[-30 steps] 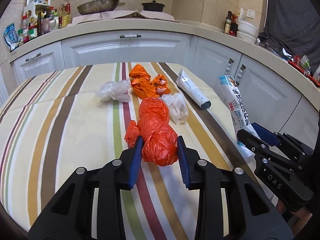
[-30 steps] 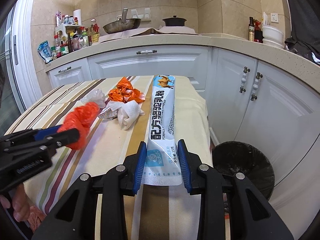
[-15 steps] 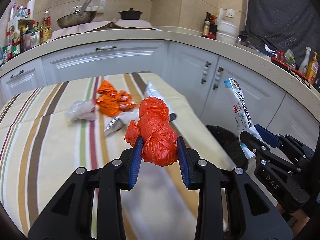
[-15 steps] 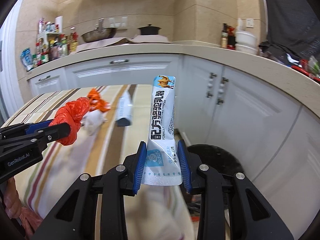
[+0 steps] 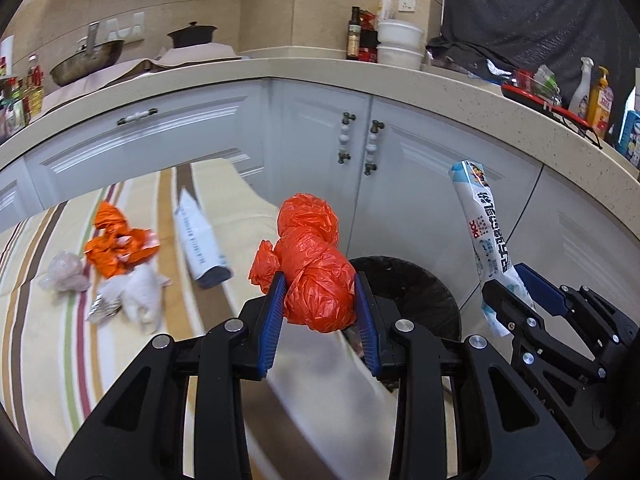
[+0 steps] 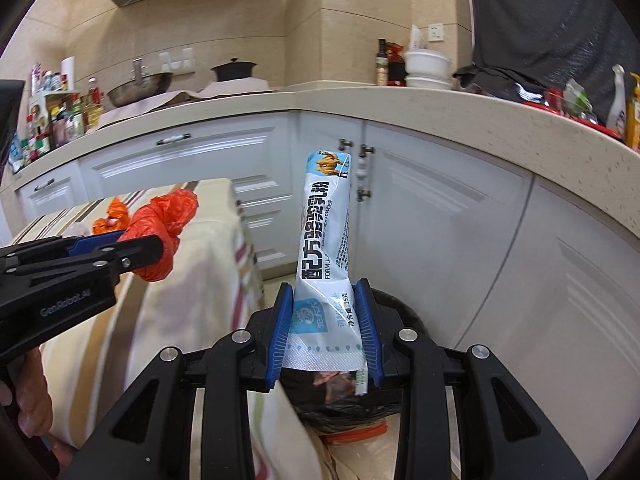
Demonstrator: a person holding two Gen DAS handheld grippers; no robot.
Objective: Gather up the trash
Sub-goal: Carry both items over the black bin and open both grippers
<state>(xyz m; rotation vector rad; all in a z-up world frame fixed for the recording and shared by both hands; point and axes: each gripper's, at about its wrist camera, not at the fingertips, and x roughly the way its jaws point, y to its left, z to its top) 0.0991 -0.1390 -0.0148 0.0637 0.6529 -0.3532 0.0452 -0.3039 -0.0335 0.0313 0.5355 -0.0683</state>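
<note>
My left gripper is shut on a crumpled orange plastic bag, held in the air at the table's right edge, in front of the black-lined trash bin. My right gripper is shut on a white and blue milk powder packet, held upright over the bin. The left gripper and orange bag also show at the left of the right wrist view. The packet in the right gripper shows at the right of the left wrist view.
On the striped tablecloth lie an orange wrapper, a white crumpled tissue, a clear plastic wad and a white packet. White cabinets and a countertop stand close behind the bin.
Both grippers have swung right, away from the table, each carrying its trash. The bin now sits directly ahead of both; the table has slid to the left.
</note>
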